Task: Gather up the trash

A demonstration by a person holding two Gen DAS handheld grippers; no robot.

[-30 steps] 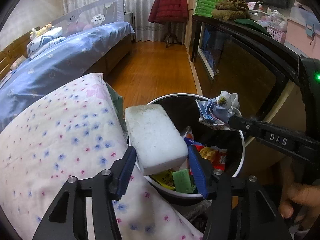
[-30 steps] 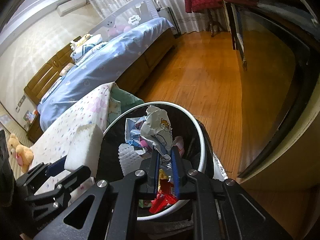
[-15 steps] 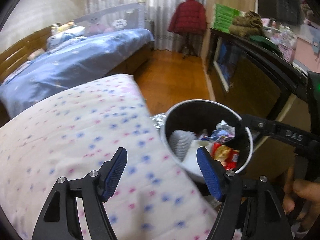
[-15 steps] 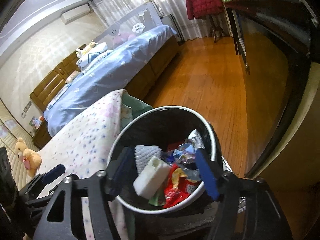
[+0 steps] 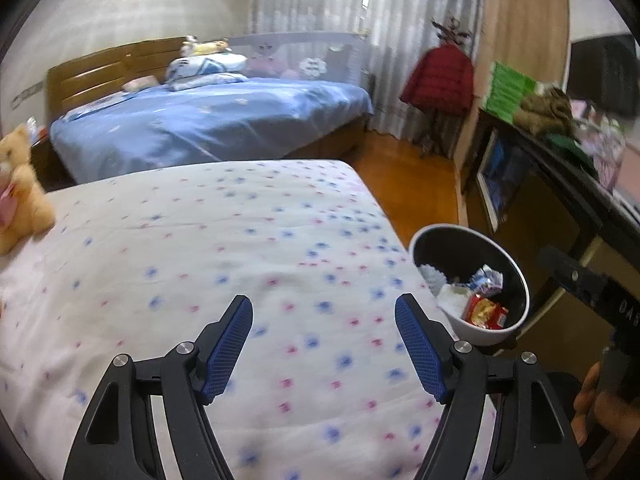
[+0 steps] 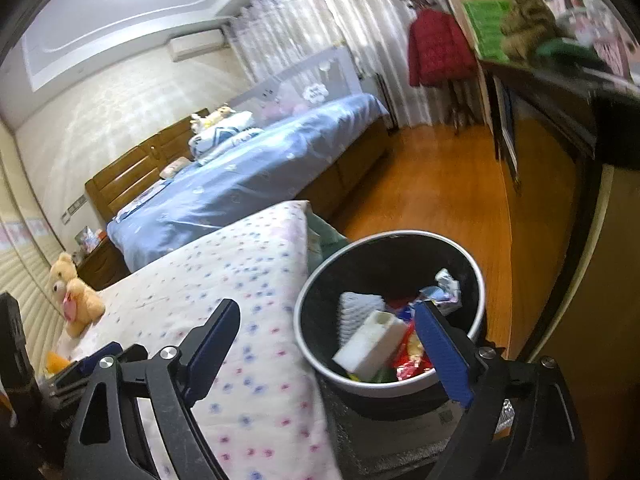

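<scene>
Both loads are released since a second ago: white foam block (image 6: 370, 342) and crumpled wrapper (image 6: 447, 285) lie in bin (image 6: 478, 280), ahead-right of left gripper (image 5: 324, 332); right gripper (image 6: 326, 332) is also wide open, empty. Quilt (image 5: 240, 240) seems trash-free, blurred.

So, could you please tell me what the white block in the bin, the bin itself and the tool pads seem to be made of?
White block: probably foam, given its matte, slightly grainy faces and chunky form. Bin: smooth and glossy, black inside with a pale rim; looks like plastic, though coated metal is possible. Pads on the left tool: blue with a fine ribbed grid, likely rubber or soft plastic.
</scene>
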